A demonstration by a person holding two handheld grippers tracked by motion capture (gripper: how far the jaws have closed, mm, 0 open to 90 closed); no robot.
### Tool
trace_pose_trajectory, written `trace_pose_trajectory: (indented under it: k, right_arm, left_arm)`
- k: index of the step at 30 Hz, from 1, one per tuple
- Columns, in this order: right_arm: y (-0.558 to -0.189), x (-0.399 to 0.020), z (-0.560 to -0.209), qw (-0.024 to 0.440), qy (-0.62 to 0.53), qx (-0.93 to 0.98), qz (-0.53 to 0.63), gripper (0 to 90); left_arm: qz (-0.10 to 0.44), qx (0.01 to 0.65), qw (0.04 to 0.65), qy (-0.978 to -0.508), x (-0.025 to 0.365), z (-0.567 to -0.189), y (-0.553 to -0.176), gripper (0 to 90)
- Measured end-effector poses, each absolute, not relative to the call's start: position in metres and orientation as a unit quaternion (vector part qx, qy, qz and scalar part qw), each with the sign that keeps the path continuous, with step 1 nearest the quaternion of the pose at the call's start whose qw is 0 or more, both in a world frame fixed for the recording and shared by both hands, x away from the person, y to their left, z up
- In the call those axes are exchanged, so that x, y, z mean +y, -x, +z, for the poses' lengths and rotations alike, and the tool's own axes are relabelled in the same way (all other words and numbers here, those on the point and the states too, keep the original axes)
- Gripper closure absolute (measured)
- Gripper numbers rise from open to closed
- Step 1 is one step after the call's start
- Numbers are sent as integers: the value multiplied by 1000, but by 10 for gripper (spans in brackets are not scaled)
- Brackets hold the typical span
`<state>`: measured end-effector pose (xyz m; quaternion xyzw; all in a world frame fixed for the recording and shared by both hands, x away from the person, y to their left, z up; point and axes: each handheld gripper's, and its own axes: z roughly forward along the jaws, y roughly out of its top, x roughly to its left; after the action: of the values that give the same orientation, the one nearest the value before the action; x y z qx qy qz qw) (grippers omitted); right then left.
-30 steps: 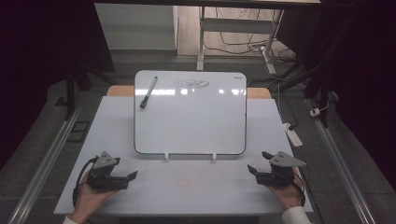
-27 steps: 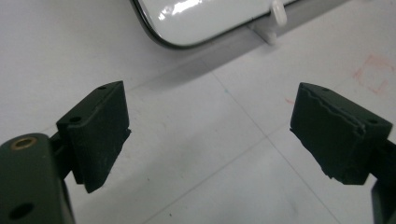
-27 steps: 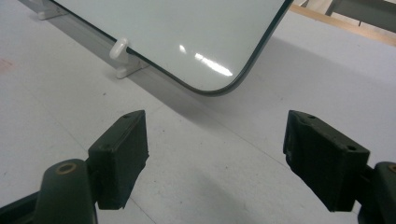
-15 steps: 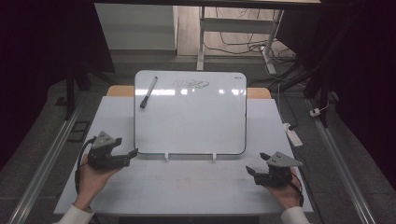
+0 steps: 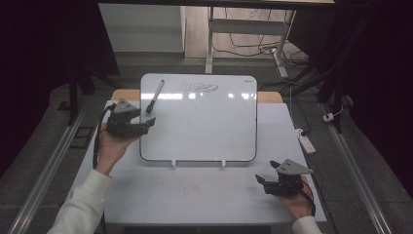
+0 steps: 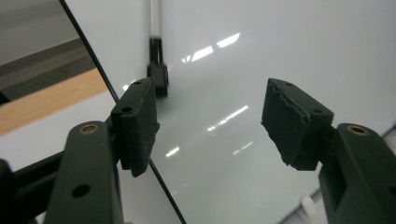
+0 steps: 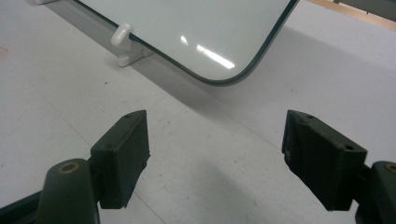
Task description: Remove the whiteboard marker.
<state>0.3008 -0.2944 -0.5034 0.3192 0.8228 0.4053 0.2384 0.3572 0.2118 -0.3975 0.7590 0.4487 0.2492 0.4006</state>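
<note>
**Marker could skid off the board**

My left gripper (image 5: 146, 123) sits at the whiteboard's (image 5: 204, 126) left edge, its empty jaws just been narrowing, still parted. The marker (image 5: 155, 96) lies ahead on the board's upper left. Coming in crooked, I may nudge it rolling. My right gripper (image 5: 265, 181) rests wide open, empty, near the table's (image 5: 195, 195) front.
</note>
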Motion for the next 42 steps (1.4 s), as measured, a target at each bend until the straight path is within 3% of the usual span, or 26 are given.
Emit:
trace_pose_trajectory:
  k: [15, 23, 42]
  right_arm:
    - [-300, -294, -503, 239, -322, 822, 405, 229]
    - [-301, -295, -503, 240, -327, 820, 404, 231]
    - [-300, -296, -503, 246, -331, 818, 402, 237]
  left_arm:
    - [294, 453, 353, -764, 195, -391, -412, 554]
    - [298, 453, 335, -770, 193, -392, -423, 676]
    - [302, 461, 321, -770, 190, -398, -433, 816]
